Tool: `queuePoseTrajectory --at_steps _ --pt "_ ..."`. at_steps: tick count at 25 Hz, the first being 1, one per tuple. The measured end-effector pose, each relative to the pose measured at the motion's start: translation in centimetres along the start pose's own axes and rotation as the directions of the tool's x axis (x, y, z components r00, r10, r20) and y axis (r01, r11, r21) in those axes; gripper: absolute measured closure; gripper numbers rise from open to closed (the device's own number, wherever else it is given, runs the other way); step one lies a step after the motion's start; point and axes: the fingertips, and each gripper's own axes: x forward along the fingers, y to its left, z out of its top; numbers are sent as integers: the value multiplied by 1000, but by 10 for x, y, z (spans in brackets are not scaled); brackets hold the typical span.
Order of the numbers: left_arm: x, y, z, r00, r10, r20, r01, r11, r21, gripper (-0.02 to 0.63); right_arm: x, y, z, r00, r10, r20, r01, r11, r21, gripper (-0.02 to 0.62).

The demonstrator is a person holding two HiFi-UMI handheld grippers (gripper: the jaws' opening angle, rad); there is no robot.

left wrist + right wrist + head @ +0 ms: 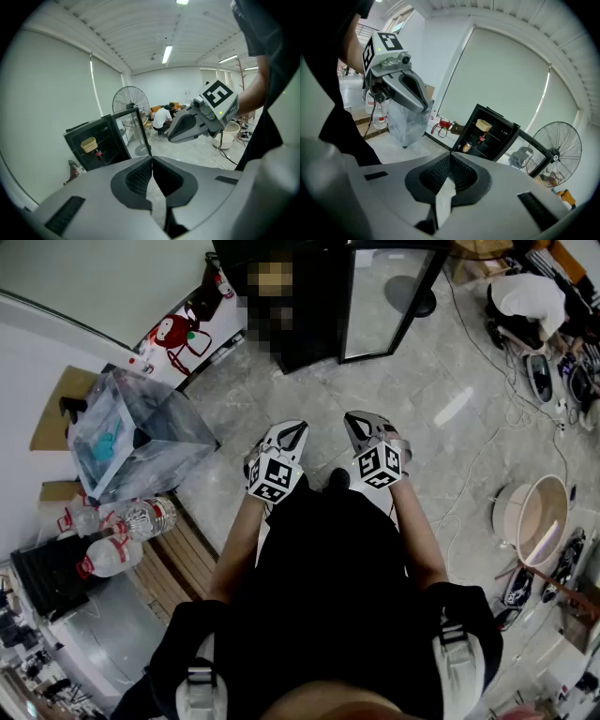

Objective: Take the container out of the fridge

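1. Left gripper (151,160): jaws closed tip to tip, nothing between them.
2. Right gripper (450,154): jaws pressed together, likewise empty. Both grippers are held side by side at the person's front, aimed at the fridge (300,310) and well apart from it.
3. Container (483,125): tan round tub, alone on the top shelf of the black fridge; glass door (384,296) swung open.
4. Dark bottle (483,137) with a red label, upright on the shelf beneath the tub; a can (466,147) lower down.
5. Clear plastic bag (131,432), left of the person, with something blue inside.
6. Water bottles (122,531), near the bag.
7. Floor (450,427): grey marble tile, with loose cables and a white bucket (530,517) at the right.
8. Pedestal fan (560,145) beyond the open door; pale walls.
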Motion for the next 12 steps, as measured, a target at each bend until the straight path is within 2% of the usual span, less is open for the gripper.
queuePoseTrajectory --at_steps 6,12 --pt "-15 7 -7 1000 19 -13 -19 1000 -24 583 -4 8 13 1000 17 11 -17 1000 -11 597" --pt "-13 7 -5 999 31 -14 -31 999 -22 583 -6 10 8 1000 25 10 -25 999 -21 597"
